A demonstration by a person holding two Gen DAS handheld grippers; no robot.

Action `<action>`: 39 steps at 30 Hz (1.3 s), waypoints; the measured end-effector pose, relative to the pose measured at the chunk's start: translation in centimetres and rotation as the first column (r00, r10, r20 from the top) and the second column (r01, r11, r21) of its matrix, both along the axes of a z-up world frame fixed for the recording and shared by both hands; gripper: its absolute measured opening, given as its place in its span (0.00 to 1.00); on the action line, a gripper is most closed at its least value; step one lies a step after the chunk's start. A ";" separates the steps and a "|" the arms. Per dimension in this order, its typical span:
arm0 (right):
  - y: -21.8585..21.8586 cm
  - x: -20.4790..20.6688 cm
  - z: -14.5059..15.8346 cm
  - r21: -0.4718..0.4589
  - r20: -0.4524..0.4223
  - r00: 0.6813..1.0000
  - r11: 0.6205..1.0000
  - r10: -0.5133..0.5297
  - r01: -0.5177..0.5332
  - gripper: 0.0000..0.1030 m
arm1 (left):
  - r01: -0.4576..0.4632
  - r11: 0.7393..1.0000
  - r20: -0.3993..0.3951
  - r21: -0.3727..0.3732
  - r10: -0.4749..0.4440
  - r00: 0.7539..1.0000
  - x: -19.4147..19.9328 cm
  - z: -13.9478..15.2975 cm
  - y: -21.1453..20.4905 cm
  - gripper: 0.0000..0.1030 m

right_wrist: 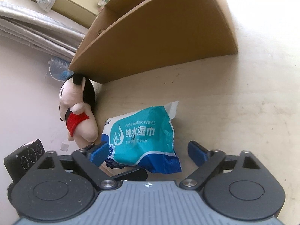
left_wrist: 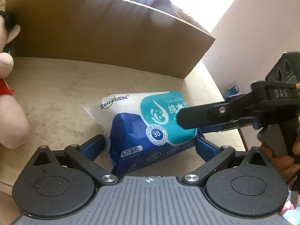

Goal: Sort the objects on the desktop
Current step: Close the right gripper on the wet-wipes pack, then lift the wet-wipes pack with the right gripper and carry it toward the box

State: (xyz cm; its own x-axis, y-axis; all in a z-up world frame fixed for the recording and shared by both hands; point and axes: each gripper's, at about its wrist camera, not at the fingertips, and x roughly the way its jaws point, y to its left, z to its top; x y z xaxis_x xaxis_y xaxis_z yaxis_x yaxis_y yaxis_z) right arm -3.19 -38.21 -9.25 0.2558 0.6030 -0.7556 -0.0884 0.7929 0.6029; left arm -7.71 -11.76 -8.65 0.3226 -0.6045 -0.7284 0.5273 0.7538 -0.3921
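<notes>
The pack of wet wipes (left_wrist: 148, 129) lies on the pale table (left_wrist: 56, 97), between the spread fingers (left_wrist: 92, 146) of the left gripper (left_wrist: 150, 146). Both blue pads of that gripper sit just beside the pack's sides; whether they press on it cannot be told. The pack's white sealed end points away from the left fingers, toward the cardboard box (left_wrist: 105, 30) that stands beyond their tips.

The right gripper (right_wrist: 148, 150) comes at the same pack from another side. Its fingers (right_wrist: 196, 151) stand wide apart: the left-hand pad is at the pack's edge, the right-hand pad stays clear of it on bare table. In the left wrist view one black finger of the right gripper reaches over the pack's teal label from the right, and part of the person's hand (left_wrist: 286, 159) shows on its handle.

A plush doll (right_wrist: 78, 116) with black hair and a red garment stands outside the right gripper's left-hand finger, near the pack and against the corner of the box. In the left wrist view the doll is well to the left of the left fingers.
</notes>
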 end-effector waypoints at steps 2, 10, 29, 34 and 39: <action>0.2 -0.1 -0.4 0.014 -0.010 1.000 1.000 -0.003 0.003 0.79 | 0.009 1.000 0.004 0.013 -0.009 1.000 -0.2 0.0 -0.3 1.00; 0.2 0.2 -0.5 0.033 0.012 1.000 0.999 -0.016 0.016 0.74 | 0.011 1.000 0.007 0.026 -0.011 1.000 -0.9 -0.3 -1.2 1.00; 1.1 -0.2 0.5 -0.004 0.080 0.997 1.000 0.015 -0.015 0.67 | 0.019 0.995 0.035 0.095 -0.022 0.999 5.1 2.6 2.5 0.98; 1.3 -0.4 1.0 -0.024 0.104 0.994 0.999 0.028 -0.026 0.67 | 0.026 0.994 0.045 0.102 -0.031 0.999 4.9 2.4 2.0 0.96; 1.3 -0.5 1.4 -0.029 0.117 0.993 0.999 0.031 -0.028 0.67 | 0.036 0.992 0.070 0.123 -0.044 0.997 4.5 2.7 2.0 0.94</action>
State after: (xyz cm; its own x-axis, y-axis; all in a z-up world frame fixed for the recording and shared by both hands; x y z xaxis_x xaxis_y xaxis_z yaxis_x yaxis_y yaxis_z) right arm -3.71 -36.91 -7.88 0.3261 0.5909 -0.7379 -0.1806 0.8051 0.5650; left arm -3.19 -9.76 -5.96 0.3543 -0.5266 -0.7728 0.5817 0.7712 -0.2587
